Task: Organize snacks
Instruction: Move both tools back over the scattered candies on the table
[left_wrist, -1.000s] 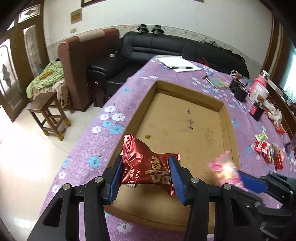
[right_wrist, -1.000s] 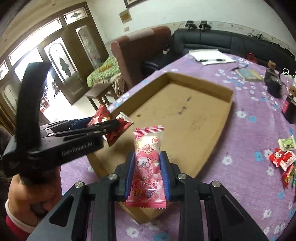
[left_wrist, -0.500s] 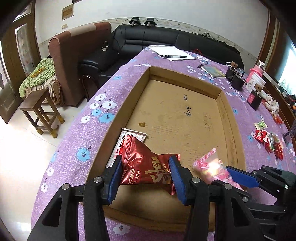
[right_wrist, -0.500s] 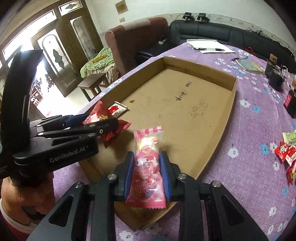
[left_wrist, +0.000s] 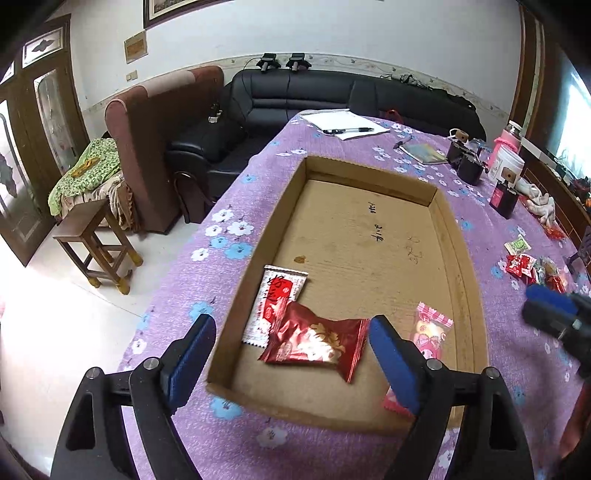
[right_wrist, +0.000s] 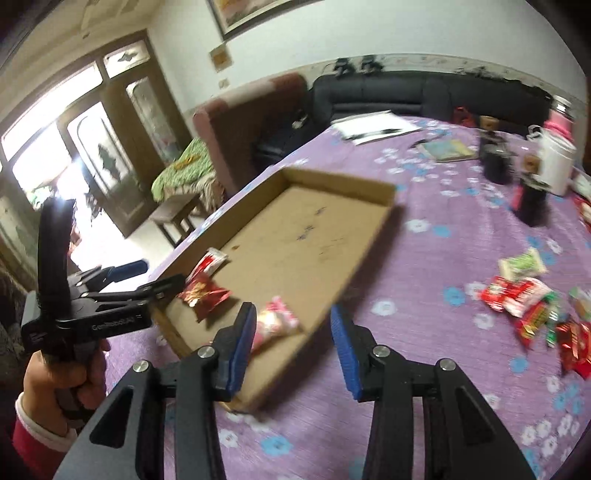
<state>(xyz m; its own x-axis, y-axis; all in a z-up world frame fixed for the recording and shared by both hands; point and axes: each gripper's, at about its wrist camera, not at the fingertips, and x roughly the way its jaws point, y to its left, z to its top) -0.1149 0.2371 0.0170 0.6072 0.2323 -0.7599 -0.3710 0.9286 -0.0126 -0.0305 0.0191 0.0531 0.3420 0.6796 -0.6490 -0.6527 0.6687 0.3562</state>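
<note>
Left gripper (left_wrist: 291, 345) is opening, empty, above the red packet (left_wrist: 314, 341), which lies crosswise in the cardboard tray (left_wrist: 258, 254). Beside it, the pink packet (left_wrist: 430, 334) points lengthwise. Right gripper (right_wrist: 291, 345) is opening, empty.

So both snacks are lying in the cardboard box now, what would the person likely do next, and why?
Probably swing the right tool over to the pile of loose snacks on the purple cloth and take another one. Its jaws are opening with nothing between them, the pink packet and dark red packet already lie in the box, and the left tool has also let go.
</note>
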